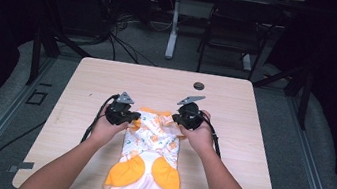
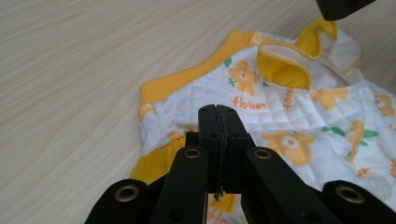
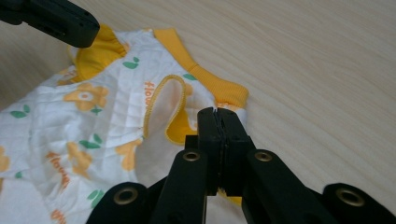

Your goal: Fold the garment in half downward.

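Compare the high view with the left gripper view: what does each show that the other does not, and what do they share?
High view alone: the whole table with a dark round hole near its far edge, both forearms, and the garment's orange lower panels.

Left gripper view alone: the left gripper up close, jaws pressed together over the cloth, and the orange word "flower" printed on the quilted fabric.

Both: the white and orange flowered garment lying on the light wooden table, with both grippers at it. The right gripper also has its jaws together.

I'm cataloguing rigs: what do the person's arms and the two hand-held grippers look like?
Forearms are bare, no sleeves showing. Left hand-held gripper and right hand-held gripper are black, each topped by a grey three-cornered plate and trailing a black cable. Their jaws are black bars with brass-ringed rivet holes.
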Available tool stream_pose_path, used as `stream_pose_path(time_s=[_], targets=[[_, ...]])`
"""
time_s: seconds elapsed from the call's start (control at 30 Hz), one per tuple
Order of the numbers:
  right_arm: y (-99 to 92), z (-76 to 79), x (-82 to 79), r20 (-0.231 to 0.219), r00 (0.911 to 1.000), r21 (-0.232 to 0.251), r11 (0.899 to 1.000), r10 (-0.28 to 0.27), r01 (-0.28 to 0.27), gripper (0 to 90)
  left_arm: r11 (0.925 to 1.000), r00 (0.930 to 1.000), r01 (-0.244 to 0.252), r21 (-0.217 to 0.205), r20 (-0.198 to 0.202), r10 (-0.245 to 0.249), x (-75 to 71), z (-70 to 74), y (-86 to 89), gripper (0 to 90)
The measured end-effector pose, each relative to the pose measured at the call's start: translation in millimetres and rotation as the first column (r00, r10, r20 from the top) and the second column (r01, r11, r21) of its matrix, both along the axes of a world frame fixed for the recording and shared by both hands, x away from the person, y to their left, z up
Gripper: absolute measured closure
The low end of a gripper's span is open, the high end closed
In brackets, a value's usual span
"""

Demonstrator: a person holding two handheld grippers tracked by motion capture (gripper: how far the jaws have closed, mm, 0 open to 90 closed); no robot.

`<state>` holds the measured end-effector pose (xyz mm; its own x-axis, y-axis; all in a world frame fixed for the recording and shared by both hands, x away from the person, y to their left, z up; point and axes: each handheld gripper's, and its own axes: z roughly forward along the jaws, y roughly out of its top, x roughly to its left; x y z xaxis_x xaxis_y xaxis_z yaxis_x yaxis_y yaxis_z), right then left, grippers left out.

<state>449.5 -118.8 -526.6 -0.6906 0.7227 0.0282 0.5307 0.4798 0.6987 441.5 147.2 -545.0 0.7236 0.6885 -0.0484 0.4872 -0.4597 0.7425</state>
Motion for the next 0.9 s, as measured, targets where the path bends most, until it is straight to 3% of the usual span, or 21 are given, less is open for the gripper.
stream_pose_path(time_s=[0.23,0.43,0.7,0.9], targets=[[9.0,-21.3,4.1,-0.055,0.9984,-0.014,1.000,0.015,-0.015,88.3,0.9995,0.9997,-0.022,0.022,-0.012,0.022,6.9,-9.8,-1.0,89.2],[13.6,-35.2,1.3,-0.082,0.9961,-0.032,0.999,0.032,-0.034,88.5,0.9986,0.9985,-0.051,0.015,-0.019,0.051,15.4,-12.9,2.7,88.1],[19.3,-42.0,-2.3,-0.087,0.9950,-0.044,0.998,0.050,-0.054,89.2,0.9982,0.9982,-0.059,0.012,-0.012,0.059,25.4,-12.7,-1.8,84.8],[16.1,-34.0,0.4,-0.078,0.9961,-0.021,0.999,0.043,-0.045,87.4,0.9976,0.9975,-0.068,0.013,-0.021,0.068,33.0,-11.6,-5.0,83.8]])
